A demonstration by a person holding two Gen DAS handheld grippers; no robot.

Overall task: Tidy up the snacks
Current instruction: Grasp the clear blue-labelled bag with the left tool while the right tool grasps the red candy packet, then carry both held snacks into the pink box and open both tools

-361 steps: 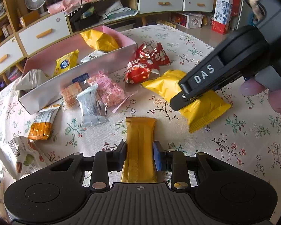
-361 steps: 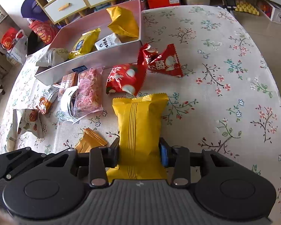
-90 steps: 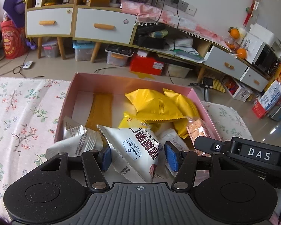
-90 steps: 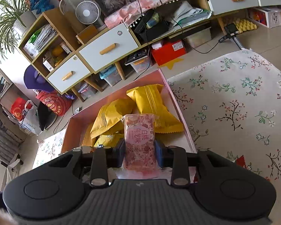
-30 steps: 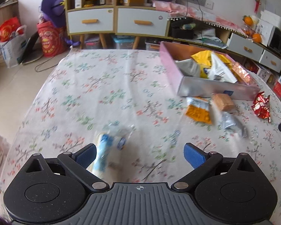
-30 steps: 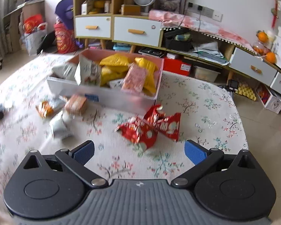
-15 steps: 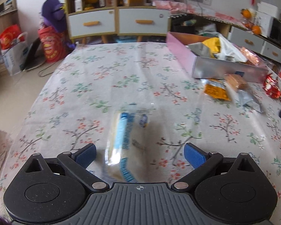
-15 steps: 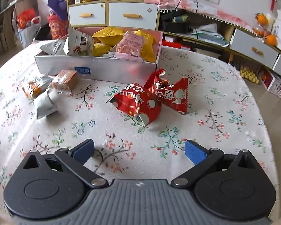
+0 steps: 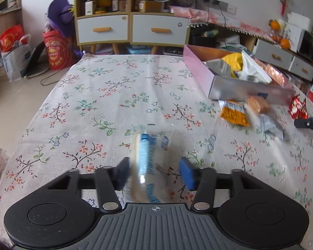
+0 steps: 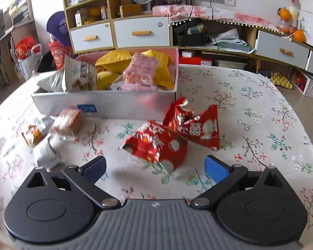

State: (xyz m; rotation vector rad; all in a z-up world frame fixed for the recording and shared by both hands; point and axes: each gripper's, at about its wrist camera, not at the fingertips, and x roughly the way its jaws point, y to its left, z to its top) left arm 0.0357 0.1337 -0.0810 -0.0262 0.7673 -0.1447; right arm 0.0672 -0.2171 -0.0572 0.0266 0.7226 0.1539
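Observation:
My left gripper [image 9: 154, 173] is partly closed around a clear packet with blue print [image 9: 149, 162] lying on the floral tablecloth; its pads are near the packet's sides, with a gap on the right. My right gripper [image 10: 155, 167] is open wide just in front of a red snack bag [image 10: 156, 143], with a second red bag [image 10: 198, 125] behind it. The pink and silver box [image 10: 106, 104] holds yellow, white and pink packets and also shows in the left wrist view [image 9: 246, 89].
An orange packet [image 9: 233, 112], a brown biscuit packet [image 9: 257, 105] and a silver packet [image 9: 269, 125] lie in front of the box. The right gripper's tip [image 9: 308, 123] shows at the right edge. Cabinets stand beyond the table's far edge.
My left gripper's jaws have narrowed around the clear packet. My right gripper has moved closer to the red bags and stays open.

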